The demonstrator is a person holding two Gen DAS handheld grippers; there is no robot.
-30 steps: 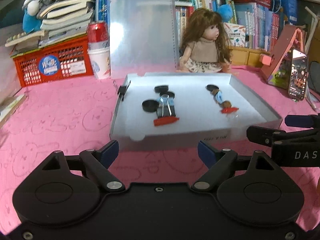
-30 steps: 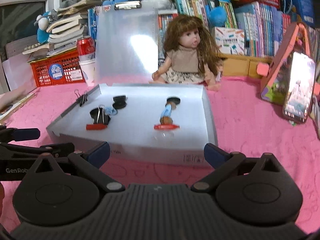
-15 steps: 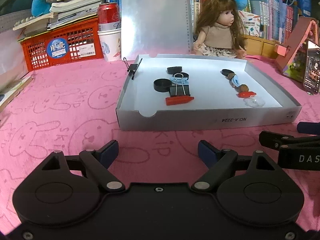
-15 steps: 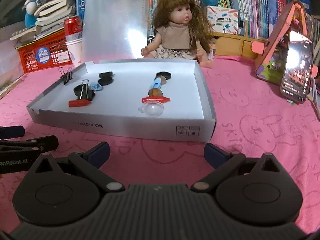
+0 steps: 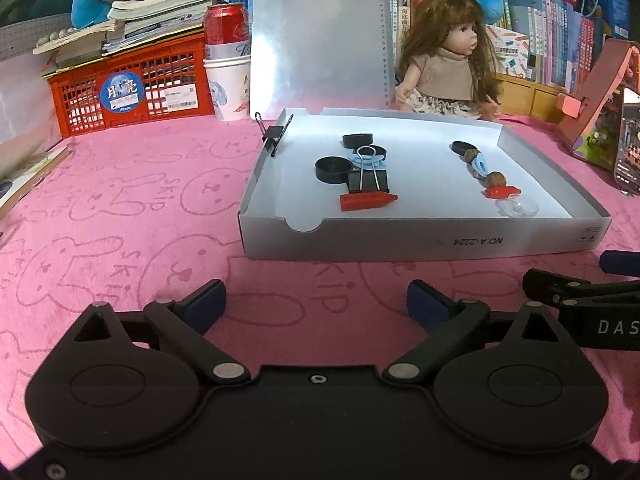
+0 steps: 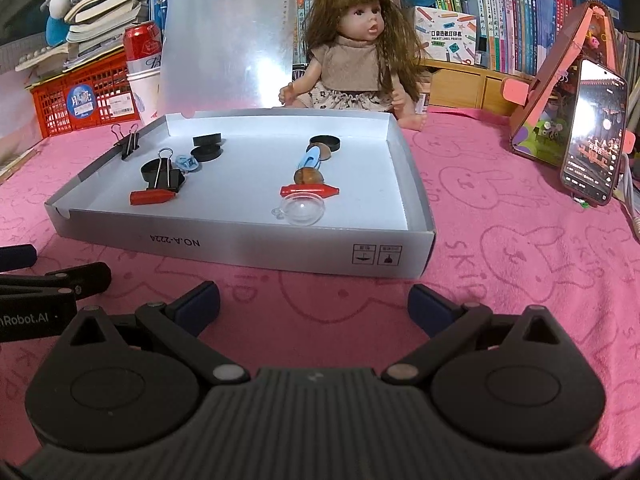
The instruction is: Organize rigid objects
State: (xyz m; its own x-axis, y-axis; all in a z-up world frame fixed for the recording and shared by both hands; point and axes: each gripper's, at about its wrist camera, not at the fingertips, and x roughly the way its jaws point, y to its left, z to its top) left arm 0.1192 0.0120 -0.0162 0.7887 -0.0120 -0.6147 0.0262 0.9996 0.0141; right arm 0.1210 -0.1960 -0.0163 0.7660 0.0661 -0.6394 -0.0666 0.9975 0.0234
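The small rigid bits lie inside the shallow grey tray (image 6: pixel 248 236), in 2 loose groups. Left group: 3 black caps (image 5: pixel 334 170), a blue clip (image 6: pixel 186 162), a binder clip (image 5: pixel 368 180) and a red crayon (image 5: pixel 368 201), all touching or nearly so. Right group runs in a line: black cap (image 6: pixel 325 143), nut (image 6: pixel 309 176), blue peg (image 6: pixel 310 160), 2nd red crayon (image 6: pixel 310 191), then a clear dome (image 6: pixel 301 211) at the near end, about 6 o'clock of the line. A 2nd binder clip (image 5: pixel 275 134) is clamped on the tray's left wall, at 9 o'clock.

Tray sits on the pink bench (image 5: pixel 120 208); doll (image 6: pixel 352 52) and a clear board (image 5: pixel 316 40) stand at 12 o'clock, red crate (image 5: pixel 128 92) at 10, phone (image 6: pixel 592 132) at 3.

Both grippers hover low at 6 o'clock, short of the tray's front wall. Left gripper (image 5: pixel 316 300) is spread wide w/ nothing between its fingers; right gripper (image 6: pixel 314 300) likewise wide apart and empty.

The items already look sorted into 2 sets, so this fits either a finished layout or one w/ more regrouping to come; can't tell which.

Risks: the front wall is right ahead, so a low reach could shove the light card tray across the cloth and scatter both groups. The dome is clear, smooth and rounded, prob. squirts from a pinch. Left-group pieces are packed tight, so fingers going for 1 may drag its neighbours.
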